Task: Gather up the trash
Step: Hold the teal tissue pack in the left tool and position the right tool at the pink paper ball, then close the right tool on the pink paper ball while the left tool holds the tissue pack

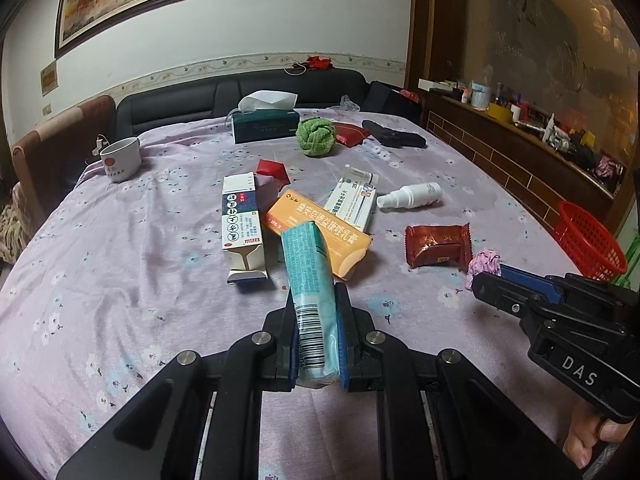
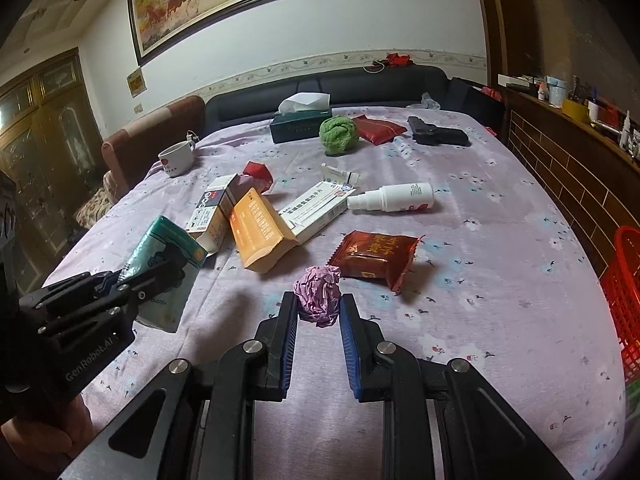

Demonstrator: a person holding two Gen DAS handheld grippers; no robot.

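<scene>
Crumpled purple paper wad is sitting on the floral tablecloth between the right gripper's parted blue pads, both nearly touching it. Left gripper is clamping a soft teal tissue pack, glossy plastic, long axis pointing away toward the orange carton.

On the table, three boxes lie clustered at centre, a spray bottle to their right, a snack packet nearer, a mug far left, a tissue box behind, and a basket beyond the right edge.
</scene>
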